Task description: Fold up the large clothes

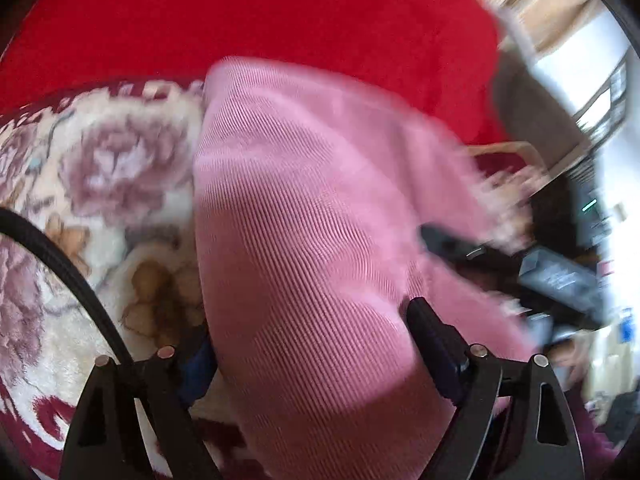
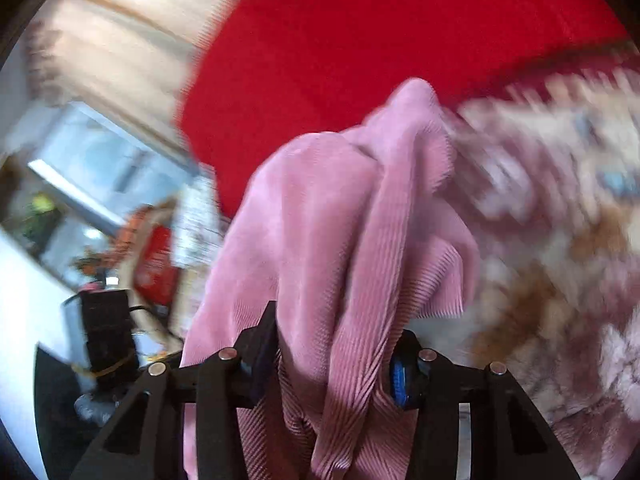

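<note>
A pink ribbed garment (image 1: 312, 240) fills the middle of the left wrist view, stretched taut between the fingers of my left gripper (image 1: 316, 344), which is shut on it. In the right wrist view the same pink garment (image 2: 340, 232) hangs bunched in folds between the fingers of my right gripper (image 2: 336, 344), which is shut on it. Both views are motion-blurred. The other gripper (image 1: 452, 244) shows as a dark shape at the cloth's right edge in the left wrist view.
A floral cream and mauve blanket (image 1: 100, 184) lies under the garment, also at the right of the right wrist view (image 2: 560, 240). A plain red cover (image 1: 280, 16) lies behind. Room clutter and a window (image 2: 80, 168) blur at the sides.
</note>
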Tool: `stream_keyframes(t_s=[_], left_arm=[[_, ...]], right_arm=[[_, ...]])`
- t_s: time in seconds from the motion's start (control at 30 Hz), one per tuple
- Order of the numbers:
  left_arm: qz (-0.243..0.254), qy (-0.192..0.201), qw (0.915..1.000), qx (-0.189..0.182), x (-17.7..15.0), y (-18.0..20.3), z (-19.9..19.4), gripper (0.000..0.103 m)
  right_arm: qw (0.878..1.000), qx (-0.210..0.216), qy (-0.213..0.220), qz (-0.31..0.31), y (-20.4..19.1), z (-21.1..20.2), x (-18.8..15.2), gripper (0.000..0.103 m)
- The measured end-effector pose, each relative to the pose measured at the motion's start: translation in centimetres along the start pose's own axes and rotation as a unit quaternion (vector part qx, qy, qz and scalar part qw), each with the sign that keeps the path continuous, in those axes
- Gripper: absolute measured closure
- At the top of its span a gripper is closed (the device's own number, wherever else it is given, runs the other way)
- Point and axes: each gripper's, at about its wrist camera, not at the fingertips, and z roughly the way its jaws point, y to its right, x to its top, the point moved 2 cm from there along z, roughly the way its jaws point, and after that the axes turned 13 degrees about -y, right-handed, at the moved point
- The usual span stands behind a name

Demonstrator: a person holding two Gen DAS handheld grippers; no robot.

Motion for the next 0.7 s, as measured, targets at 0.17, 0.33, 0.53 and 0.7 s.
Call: stream_keyframes(t_s=[0.17, 0.33, 0.53, 0.7], left_arm=[[0.005, 0.005, 1.0, -0.006, 0.2, 0.0, -0.5, 0.011], [0.003, 0.001, 0.9999, -0.016, 0.3, -0.5, -0.4, 0.01], [0.004, 0.002, 1.0, -0.006, -0.6, -0.7, -0.3, 0.01], [0.001, 0.001, 1.0, -0.006, -0.7, -0.6, -0.5, 0.009]], right_arm=[[1.0, -0.005, -0.003, -0.01, 0.2, -0.1, -0.1, 0.049], [0.999, -0.047, -0.014, -0.006, -0.6, -0.9, -0.8, 0.037], [0.987, -0.152, 0.046, -0.037, -2.1, -6.2, -1.5, 0.037], [0.982, -0.147, 0.088, -0.079, -6.2, -7.8, 0.2, 0.038]])
